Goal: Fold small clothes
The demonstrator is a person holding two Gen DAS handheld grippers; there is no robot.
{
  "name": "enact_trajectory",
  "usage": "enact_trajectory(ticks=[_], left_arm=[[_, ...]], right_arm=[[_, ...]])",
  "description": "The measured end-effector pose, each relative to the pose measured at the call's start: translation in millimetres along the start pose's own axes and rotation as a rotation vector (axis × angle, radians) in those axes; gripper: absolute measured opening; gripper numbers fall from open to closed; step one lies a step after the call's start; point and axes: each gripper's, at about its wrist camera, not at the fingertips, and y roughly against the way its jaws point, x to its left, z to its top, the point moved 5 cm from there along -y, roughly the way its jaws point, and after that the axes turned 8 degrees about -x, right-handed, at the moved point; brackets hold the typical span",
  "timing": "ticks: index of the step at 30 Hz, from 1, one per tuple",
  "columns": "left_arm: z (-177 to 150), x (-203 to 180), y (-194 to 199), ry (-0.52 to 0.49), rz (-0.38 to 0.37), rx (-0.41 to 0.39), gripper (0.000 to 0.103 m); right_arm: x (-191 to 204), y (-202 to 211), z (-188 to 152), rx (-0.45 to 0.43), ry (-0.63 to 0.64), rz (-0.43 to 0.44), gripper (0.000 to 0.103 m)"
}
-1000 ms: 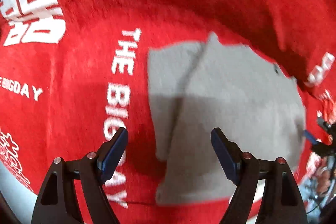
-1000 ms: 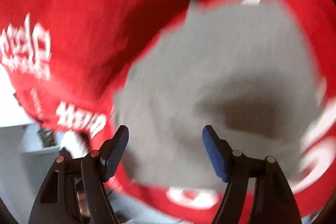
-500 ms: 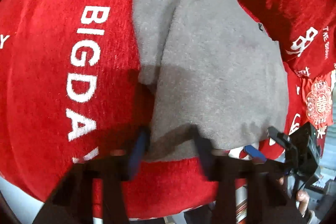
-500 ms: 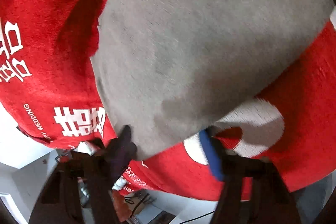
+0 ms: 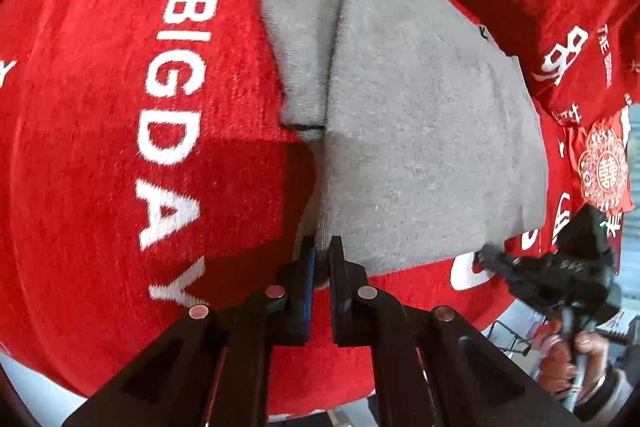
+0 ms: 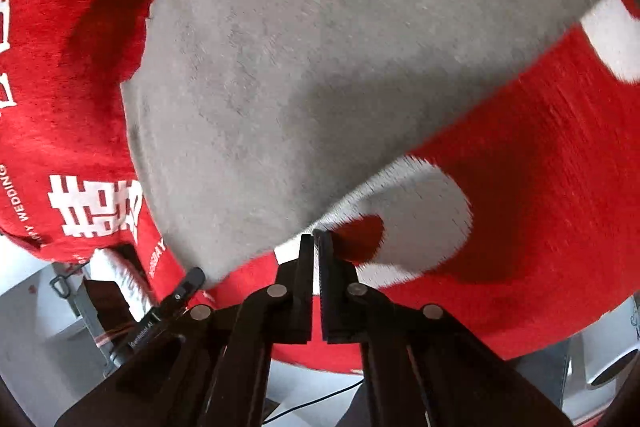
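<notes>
A grey garment (image 5: 420, 115), folded with a narrower flap on its left, lies on the red cloth (image 5: 120, 187). My left gripper (image 5: 322, 251) points down at its near left corner; the jaws are closing and the blue pads pinch the grey fabric. In the right wrist view the garment (image 6: 320, 47) fills the upper middle. My right gripper (image 6: 314, 239) sits at its near edge, jaws closing to a thin slit with the grey hem between them. The left wrist view shows the right gripper (image 5: 490, 253) at the garment's near right corner, held by a hand (image 5: 576, 347).
The red cloth carries white lettering "THE BIG DAY" (image 5: 176, 107) and white symbols (image 6: 92, 207). It drapes over the table's near edge; a pale floor and furniture (image 6: 60, 327) show below. A red patterned hanging (image 5: 602, 167) is at the right.
Both grippers came down to the garment's near edge and went from wide open to shut on its two near corners. The garment now looks larger in both views.
</notes>
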Motion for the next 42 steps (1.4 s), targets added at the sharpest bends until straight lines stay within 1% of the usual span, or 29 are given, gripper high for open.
enact_trajectory(ticks=[3,5,7,8,10,11,13,14,16,19,21,22,24,25,26,28,29,30,31,34,38,42], left_arm=[[1.1,-4.1,16.1,-0.045,0.02,-0.004,0.008],[3.7,-6.3,29.6,-0.071,0.038,-0.02,0.008],[16.3,-11.8,47.3,-0.094,0.046,-0.062,0.008],[22.5,-12.0,50.4,-0.101,0.049,-0.078,0.008],[48.2,-18.5,58.1,-0.118,0.054,-0.133,0.008],[61.5,-22.1,57.6,-0.123,0.059,-0.156,0.008],[90.8,-31.6,50.2,-0.133,0.087,-0.196,0.008],[106.8,-36.9,42.9,-0.136,0.101,-0.215,0.008],[130.5,-41.1,27.7,-0.128,0.144,-0.226,0.008],[151.2,-42.2,9.8,-0.118,0.216,-0.24,0.008],[159.3,-43.0,-2.9,-0.104,0.221,-0.235,0.008],[160.7,-42.1,-8.3,-0.102,0.23,-0.228,0.008],[163.3,-33.9,-22.4,-0.097,0.272,-0.206,0.008],[163.8,-31.7,-25.3,-0.091,0.273,-0.205,0.008],[165.4,-28.6,-26.6,-0.078,0.262,-0.208,0.008],[168.8,-23.6,-25.9,-0.044,0.229,-0.206,0.008],[170.4,-20.7,-23.9,-0.031,0.223,-0.202,0.013],[171.1,-17.5,-20.9,-0.028,0.236,-0.202,0.021],[170.6,-12.3,-16.1,-0.03,0.246,-0.204,0.022],[169.6,-4.2,-3.9,-0.044,0.297,-0.208,0.022],[164.2,-0.5,7.4,-0.032,0.285,-0.197,0.022],[147.9,4.1,15.2,-0.031,0.301,-0.18,0.022]], right_arm=[[5.9,13.5,-1.9,0.036,0.065,0.019,0.003],[19.3,34.4,4.8,0.014,0.14,0.051,0.003],[30.2,57.5,21.2,-0.058,0.207,0.038,0.003],[34.9,69.7,35.0,-0.115,0.226,0.021,0.003],[37.2,83.5,59.0,-0.19,0.212,0.0,0.003],[35.1,88.1,76.6,-0.222,0.187,-0.014,0.003],[30.8,91.5,102.6,-0.264,0.162,-0.044,0.003],[30.0,93.5,114.9,-0.287,0.169,-0.067,0.003],[30.5,95.2,137.4,-0.332,0.196,-0.128,0.003],[27.2,98.4,165.5,-0.374,0.205,-0.167,0.003],[25.6,98.5,177.8,-0.392,0.218,-0.193,0.003],[20.5,99.3,185.3,-0.394,0.222,-0.212,0.003],[2.5,99.5,197.6,-0.38,0.2,-0.246,0.003],[-4.8,98.7,199.6,-0.378,0.186,-0.247,0.003],[-10.9,99.8,202.0,-0.382,0.17,-0.232,0.0],[-19.1,105.3,205.0,-0.396,0.14,-0.21,0.0],[-20.1,107.3,205.5,-0.399,0.136,-0.211,0.0],[-20.4,109.5,205.0,-0.398,0.138,-0.216,0.0],[-19.9,111.0,204.7,-0.394,0.141,-0.223,0.0],[-11.8,115.5,200.9,-0.388,0.158,-0.235,0.0],[0.7,120.8,187.3,-0.371,0.19,-0.223,0.0],[16.3,118.6,164.5,-0.344,0.219,-0.196,0.003]])
